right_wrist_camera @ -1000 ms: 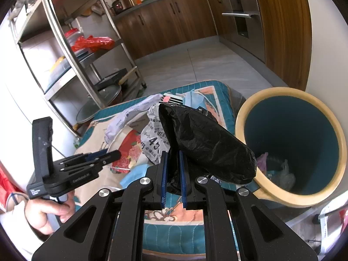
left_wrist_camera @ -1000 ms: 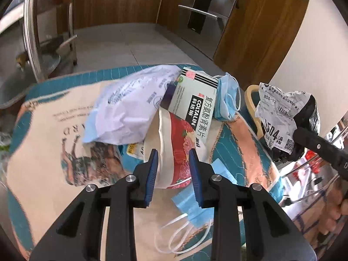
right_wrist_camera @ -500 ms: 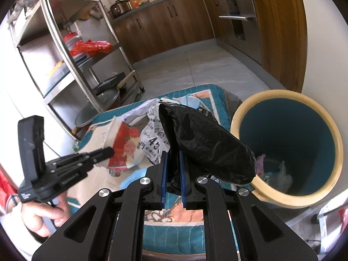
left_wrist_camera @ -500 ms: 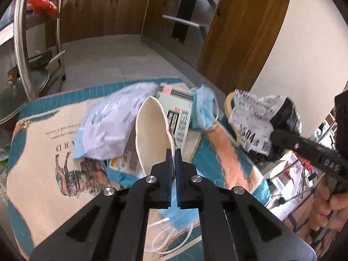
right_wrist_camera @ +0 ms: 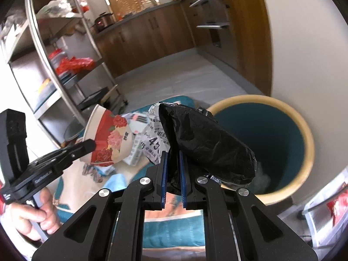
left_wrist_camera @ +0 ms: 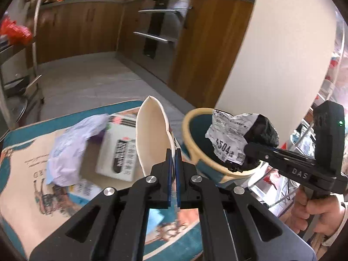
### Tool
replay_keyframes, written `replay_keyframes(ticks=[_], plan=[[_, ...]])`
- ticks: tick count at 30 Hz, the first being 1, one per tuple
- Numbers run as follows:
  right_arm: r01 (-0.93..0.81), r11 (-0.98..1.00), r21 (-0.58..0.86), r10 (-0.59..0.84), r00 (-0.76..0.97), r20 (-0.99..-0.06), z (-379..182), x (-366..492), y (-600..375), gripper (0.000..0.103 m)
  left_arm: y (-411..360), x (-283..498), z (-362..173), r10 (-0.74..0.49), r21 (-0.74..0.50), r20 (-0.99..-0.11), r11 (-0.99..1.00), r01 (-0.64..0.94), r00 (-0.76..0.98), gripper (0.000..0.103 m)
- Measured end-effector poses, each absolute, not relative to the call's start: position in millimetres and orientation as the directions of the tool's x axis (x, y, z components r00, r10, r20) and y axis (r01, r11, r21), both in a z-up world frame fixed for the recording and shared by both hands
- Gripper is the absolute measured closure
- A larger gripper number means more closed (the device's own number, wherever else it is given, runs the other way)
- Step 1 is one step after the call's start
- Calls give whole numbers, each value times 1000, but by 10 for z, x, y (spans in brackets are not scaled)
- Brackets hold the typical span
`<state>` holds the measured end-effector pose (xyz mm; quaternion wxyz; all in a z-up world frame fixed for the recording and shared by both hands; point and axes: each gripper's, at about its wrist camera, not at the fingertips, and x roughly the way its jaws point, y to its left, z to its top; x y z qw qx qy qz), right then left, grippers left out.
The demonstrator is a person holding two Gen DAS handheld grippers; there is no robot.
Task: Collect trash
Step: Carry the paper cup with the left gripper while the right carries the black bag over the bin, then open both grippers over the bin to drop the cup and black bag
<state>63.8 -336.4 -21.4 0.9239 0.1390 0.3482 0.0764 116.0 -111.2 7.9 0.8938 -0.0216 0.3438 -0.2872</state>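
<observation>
The left gripper (left_wrist_camera: 173,165) is clamped on the rim of a squashed paper cup (left_wrist_camera: 152,134) — cream inside, red with roses outside — and holds it in the air above the far right corner of the printed cloth (left_wrist_camera: 19,174). The right gripper (right_wrist_camera: 173,169) pinches a black plastic bag (right_wrist_camera: 206,143) with a crumpled white shipping label (right_wrist_camera: 153,139) on it, over the near rim of the round bin (right_wrist_camera: 304,130), which stands just beside the cloth's right edge. On the cloth lie a white medicine box (left_wrist_camera: 119,150) near the far edge, a crumpled pale mailer (left_wrist_camera: 69,148) to its left, and a blue face mask (right_wrist_camera: 117,180) by the near edge.
</observation>
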Motion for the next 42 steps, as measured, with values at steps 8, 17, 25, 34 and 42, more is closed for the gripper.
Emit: replay_keyframes(ticks=[8,17,25,34,42], plan=[[59,952,300,154,755,-637,-234,529,-3737,91,-1586,1131,106,-580,-227,-594,786,575,558,101],[145,953,266,86,713,-696,-390,515,-4011,91,-2091,1167,37,-614,-223,-610,740,635,501,101],[172,947,272,86,679,-729,-511,559,-4076,91,-2404,1275,-163,-620,-223,-640,715,662,454,101],[186,945,270,88,651,-754,-638,669,-4075,91,-2614,1399,-353,-599,-213,-682,713,669,421,101],[209,937,280,84,643,-762,-709,721,-4110,81,-2597,1479,-474,-586,-224,-698,724,653,411,101]])
